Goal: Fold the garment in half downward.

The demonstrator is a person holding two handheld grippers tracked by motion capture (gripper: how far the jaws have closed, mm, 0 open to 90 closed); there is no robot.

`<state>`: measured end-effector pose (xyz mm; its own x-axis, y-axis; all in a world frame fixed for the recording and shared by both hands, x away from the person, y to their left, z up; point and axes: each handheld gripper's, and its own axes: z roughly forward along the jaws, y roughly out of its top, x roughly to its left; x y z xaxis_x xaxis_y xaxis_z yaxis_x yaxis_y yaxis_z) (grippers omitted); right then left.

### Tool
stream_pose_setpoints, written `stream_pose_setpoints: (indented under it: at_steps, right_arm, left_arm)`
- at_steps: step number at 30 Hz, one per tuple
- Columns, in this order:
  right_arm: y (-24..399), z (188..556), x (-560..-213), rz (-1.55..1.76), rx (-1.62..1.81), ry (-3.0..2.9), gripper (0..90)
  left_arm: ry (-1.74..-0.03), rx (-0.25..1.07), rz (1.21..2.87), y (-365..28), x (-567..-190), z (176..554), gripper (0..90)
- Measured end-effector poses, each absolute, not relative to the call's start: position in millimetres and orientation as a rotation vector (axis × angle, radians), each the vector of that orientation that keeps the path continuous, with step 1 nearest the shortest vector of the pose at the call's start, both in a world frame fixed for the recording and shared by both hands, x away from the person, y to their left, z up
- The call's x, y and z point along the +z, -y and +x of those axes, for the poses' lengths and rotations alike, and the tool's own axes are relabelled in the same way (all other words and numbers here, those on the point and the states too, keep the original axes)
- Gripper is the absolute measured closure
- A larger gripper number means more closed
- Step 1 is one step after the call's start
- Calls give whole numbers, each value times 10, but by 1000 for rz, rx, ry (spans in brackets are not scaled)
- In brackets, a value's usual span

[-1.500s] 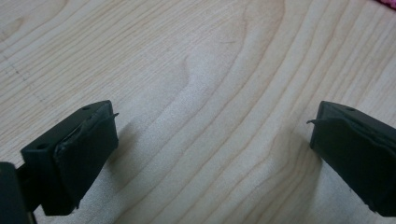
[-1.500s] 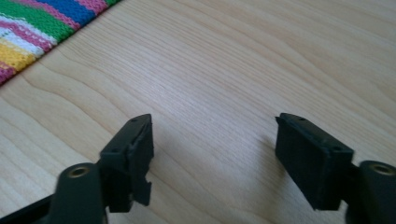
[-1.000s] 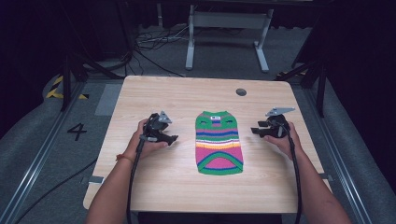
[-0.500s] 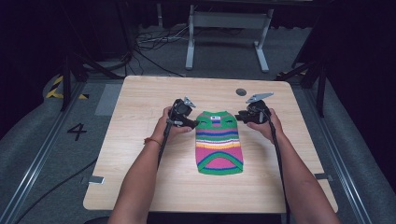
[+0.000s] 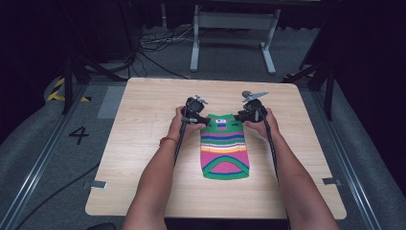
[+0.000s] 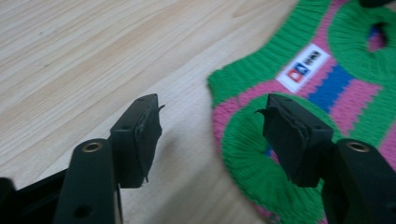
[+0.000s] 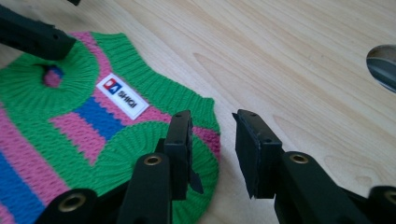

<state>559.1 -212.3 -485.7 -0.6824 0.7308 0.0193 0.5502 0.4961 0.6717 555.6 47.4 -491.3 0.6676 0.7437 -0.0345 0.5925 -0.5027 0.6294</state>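
A small knitted sweater point(image 5: 224, 151), striped green, pink and blue with a white label, lies flat on the wooden table point(image 5: 143, 143), neck end away from me. My left gripper point(image 5: 205, 120) is at its far left shoulder and my right gripper point(image 5: 240, 116) at its far right shoulder. In the left gripper view the open jaws point(image 6: 212, 105) straddle the sweater's point(image 6: 327, 70) armhole edge and have just been closing somewhat. The right gripper's jaws point(image 7: 212, 119) stand open, narrower, over the shoulder edge of the sweater point(image 7: 70, 116). They closed partway, then eased apart a little. Neither pair presses on the knit.
A round metal disc point(image 5: 246, 94) sits in the tabletop just beyond the right gripper, also seen as the disc point(image 7: 383, 65) at the right. A grey metal stand point(image 5: 230, 28) and cables lie on the floor behind the table.
Both hands have moved from the sweater's sides inward and away from me to its two far shoulders. Both pairs of jaws look narrower than before.
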Motion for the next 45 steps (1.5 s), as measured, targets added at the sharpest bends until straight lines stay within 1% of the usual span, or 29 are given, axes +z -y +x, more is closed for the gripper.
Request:
stream_pose_setpoints:
  at_steps: [3, 6, 12, 13, 14, 15, 16, 17, 18, 20, 22, 27, 29, 32, 37, 45]
  right_arm:
    - [2101, 5607, -4889, 1093, 971, -2468, 671]
    - [2071, 5634, -4968, 1105, 966, -2476, 658]
    - [2151, 5657, -5028, 1194, 1061, -2460, 655]
    - [2150, 5653, -5024, 1189, 1054, -2468, 662]
    - [2139, 5648, -5019, 1177, 1036, -2472, 686]
    - [2125, 5640, -5011, 1175, 1028, -2483, 744]
    - [2106, 5634, -5007, 1133, 1024, -2498, 778]
    - [2088, 5614, -5007, 1104, 1017, -2493, 813]
    - [2081, 5600, -5010, 1093, 1014, -2488, 833]
    - [2085, 5580, -5019, 1108, 1034, -2470, 845]
    - [2113, 5574, -5007, 1121, 1042, -2463, 852]
    - [2185, 5561, -4936, 1129, 1106, -2436, 856]
    - [2208, 5544, -4897, 1115, 1119, -2430, 856]
    - [2223, 5495, -4828, 1078, 1126, -2424, 856]
    - [2265, 5390, -4670, 1028, 1204, -2395, 854]
    - [2329, 5158, -4502, 927, 1283, -2393, 853]
  left_arm:
    - [-1033, 302, 2276, -472, -4964, 5570, 392]
    - [-1045, 276, 2232, -508, -5005, 5584, 390]
    - [-1033, 289, 2220, -499, -5023, 5564, 399]
    - [-1027, 281, 2216, -497, -5021, 5561, 420]
    - [-1020, 267, 2211, -494, -5019, 5555, 472]
    - [-994, 233, 2207, -495, -5018, 5547, 555]
    - [-986, 209, 2201, -494, -5019, 5542, 638]
    - [-982, 188, 2195, -490, -5022, 5537, 697]
    - [-981, 183, 2188, -487, -5027, 5536, 733]
    - [-969, 180, 2196, -484, -5024, 5536, 780]
    - [-962, 219, 2201, -457, -5017, 5529, 821]
    - [-920, 328, 2210, -363, -4913, 5531, 838]
    - [-898, 344, 2210, -348, -4856, 5524, 839]
    - [-843, 401, 2232, -336, -4735, 5491, 839]
    - [-775, 431, 2237, -359, -4576, 5380, 835]
    - [-706, 458, 2237, -457, -4495, 5140, 831]
